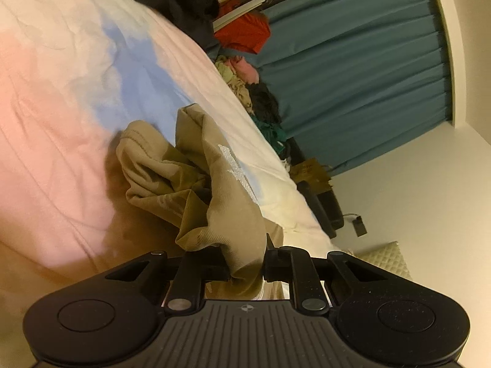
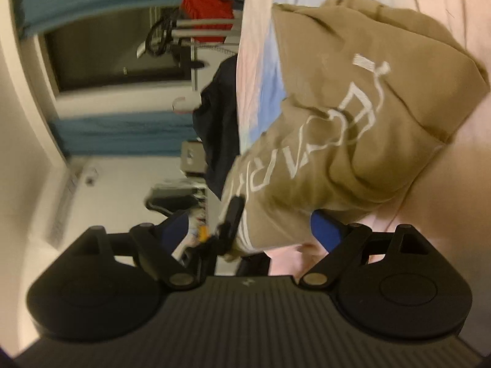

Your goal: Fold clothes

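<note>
Tan garment [image 1: 221, 190] on bed [image 1: 55, 122] | left hand-held gripper [image 1: 247, 265] clenched on its fabric | right hand-held gripper [image 2: 254, 233] spread wide, gripping nothing

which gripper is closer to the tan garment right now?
Left. The left gripper is shut on a fold of the tan garment. The right gripper stands open at the garment's edge, cloth between its fingers but not clamped.
</note>
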`<state>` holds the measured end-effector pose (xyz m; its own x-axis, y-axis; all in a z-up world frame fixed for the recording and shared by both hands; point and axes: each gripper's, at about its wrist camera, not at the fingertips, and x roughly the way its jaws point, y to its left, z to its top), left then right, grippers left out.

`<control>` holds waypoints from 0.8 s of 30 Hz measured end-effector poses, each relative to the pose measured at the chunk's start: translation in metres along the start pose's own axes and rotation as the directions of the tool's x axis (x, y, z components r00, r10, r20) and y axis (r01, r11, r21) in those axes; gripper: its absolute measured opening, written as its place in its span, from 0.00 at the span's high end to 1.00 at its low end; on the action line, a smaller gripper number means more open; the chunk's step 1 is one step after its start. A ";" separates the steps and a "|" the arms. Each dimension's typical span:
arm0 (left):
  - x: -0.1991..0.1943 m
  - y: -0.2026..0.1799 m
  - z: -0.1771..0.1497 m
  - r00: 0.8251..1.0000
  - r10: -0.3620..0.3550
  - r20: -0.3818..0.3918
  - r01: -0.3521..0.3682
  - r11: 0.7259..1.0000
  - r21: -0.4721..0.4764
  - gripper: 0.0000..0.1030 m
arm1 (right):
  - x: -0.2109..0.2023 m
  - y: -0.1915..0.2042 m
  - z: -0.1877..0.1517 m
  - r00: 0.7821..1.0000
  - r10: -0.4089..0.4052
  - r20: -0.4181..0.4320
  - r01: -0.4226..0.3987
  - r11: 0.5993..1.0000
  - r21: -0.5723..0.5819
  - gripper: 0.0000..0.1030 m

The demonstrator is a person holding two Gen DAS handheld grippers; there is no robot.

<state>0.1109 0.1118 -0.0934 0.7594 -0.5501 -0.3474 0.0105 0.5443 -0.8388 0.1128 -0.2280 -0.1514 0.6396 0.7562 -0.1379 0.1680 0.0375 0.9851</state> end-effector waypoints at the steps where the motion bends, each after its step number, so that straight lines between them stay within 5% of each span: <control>1: 0.001 0.001 0.000 1.000 -0.003 0.003 0.003 1.000 -0.005 0.83 | -0.002 -0.002 -0.001 1.000 0.019 0.001 -0.019 0.999 0.032 0.13; 8: 0.003 0.004 0.000 1.000 -0.010 0.006 0.011 1.000 -0.025 0.83 | 0.009 0.000 -0.019 0.995 -0.033 -0.097 0.036 0.999 0.026 0.13; 14: 0.001 0.005 0.001 0.999 -0.022 0.025 0.023 0.999 -0.050 0.83 | 0.005 -0.015 -0.004 0.990 -0.130 0.051 0.128 0.991 0.039 0.16; 16: -0.001 0.006 0.003 0.998 -0.039 0.042 0.042 0.997 -0.065 0.83 | -0.008 -0.016 0.000 0.967 -0.205 0.153 0.202 0.979 0.034 0.30; 18: -0.003 0.008 0.004 0.998 -0.047 0.049 0.051 0.996 -0.077 0.83 | -0.018 -0.020 0.003 0.941 -0.249 0.227 0.246 0.968 0.042 0.33; 21: -0.003 0.009 0.004 0.999 -0.029 0.042 0.032 0.997 -0.076 0.83 | -0.021 -0.018 0.004 0.920 -0.281 0.272 0.280 0.959 0.043 0.64; 24: -0.004 0.009 0.003 0.999 -0.017 0.030 0.019 0.997 -0.076 0.83 | -0.020 -0.004 -0.001 0.899 -0.300 0.319 0.328 0.944 -0.037 0.77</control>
<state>0.1106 0.1206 -0.0978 0.7782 -0.5401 -0.3204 -0.0241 0.4841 -0.8747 0.0982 -0.2426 -0.1523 0.7636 0.4606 -0.4524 0.3407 0.3078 0.8884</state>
